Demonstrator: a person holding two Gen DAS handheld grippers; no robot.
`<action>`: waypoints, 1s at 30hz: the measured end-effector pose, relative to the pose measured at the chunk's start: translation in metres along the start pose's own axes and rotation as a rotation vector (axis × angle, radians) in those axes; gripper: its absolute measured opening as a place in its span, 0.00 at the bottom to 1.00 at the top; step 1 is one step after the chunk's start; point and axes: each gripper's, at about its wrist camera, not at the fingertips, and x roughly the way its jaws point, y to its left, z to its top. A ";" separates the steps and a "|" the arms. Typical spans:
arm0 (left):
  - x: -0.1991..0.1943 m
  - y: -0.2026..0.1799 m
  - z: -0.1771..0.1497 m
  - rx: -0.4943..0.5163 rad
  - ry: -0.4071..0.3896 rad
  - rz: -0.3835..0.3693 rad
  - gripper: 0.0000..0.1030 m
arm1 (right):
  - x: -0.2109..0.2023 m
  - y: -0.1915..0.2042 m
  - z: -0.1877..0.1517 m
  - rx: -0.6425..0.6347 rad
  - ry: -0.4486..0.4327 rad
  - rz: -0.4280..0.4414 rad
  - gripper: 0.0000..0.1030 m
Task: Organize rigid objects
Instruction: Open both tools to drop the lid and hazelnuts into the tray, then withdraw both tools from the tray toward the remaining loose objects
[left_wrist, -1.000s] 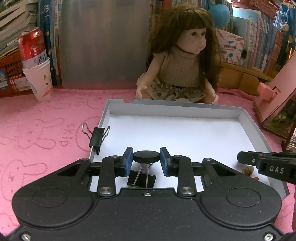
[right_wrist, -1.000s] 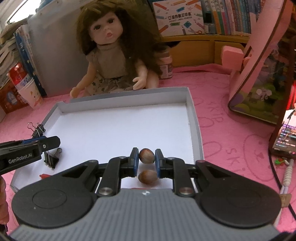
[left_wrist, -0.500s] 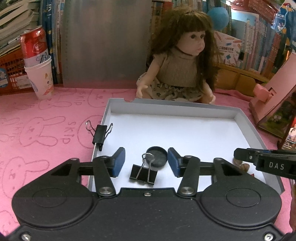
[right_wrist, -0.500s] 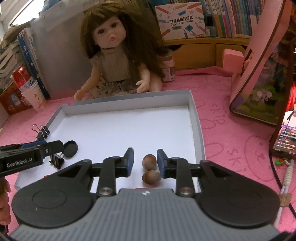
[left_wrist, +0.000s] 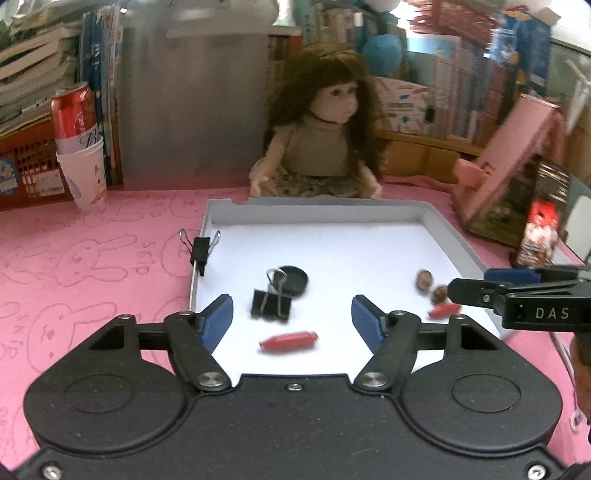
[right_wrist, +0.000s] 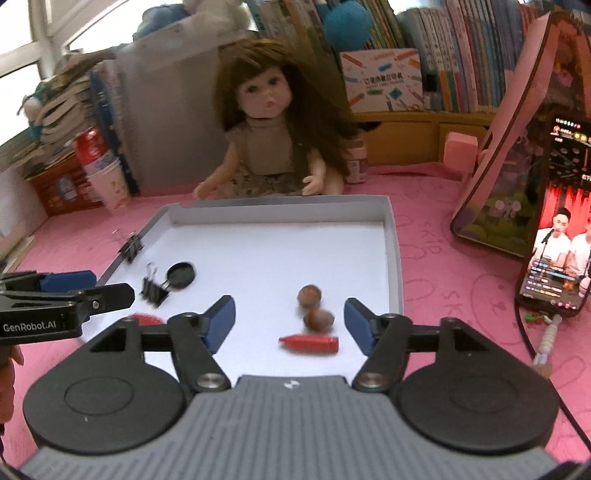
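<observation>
Reading "GenRobot.AI" and "DAS", left tool (left_wrist: 291, 321) and right tool (right_wrist: 286, 319) have just been spreading, released

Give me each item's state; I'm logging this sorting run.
left gripper: open, empty
right gripper: open, empty
black cap: lying in tray
binder clip: in tray, handles up
second binder clip: clipped on tray rim
hazelnuts: loose, in tray

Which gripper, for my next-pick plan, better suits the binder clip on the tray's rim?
Left: that binder clip sits ahead of the left gripper; the right gripper is by the hazelnuts. Both jaws just opened, holding nothing.
</observation>
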 end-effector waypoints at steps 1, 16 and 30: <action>-0.005 -0.001 -0.004 0.006 -0.005 -0.008 0.70 | -0.005 0.002 -0.004 -0.011 -0.007 0.006 0.81; -0.063 -0.017 -0.062 0.035 -0.021 -0.093 0.81 | -0.059 0.025 -0.062 -0.057 -0.097 0.042 0.97; -0.090 -0.030 -0.108 0.042 -0.005 -0.110 0.82 | -0.080 0.028 -0.104 -0.078 -0.136 0.003 1.00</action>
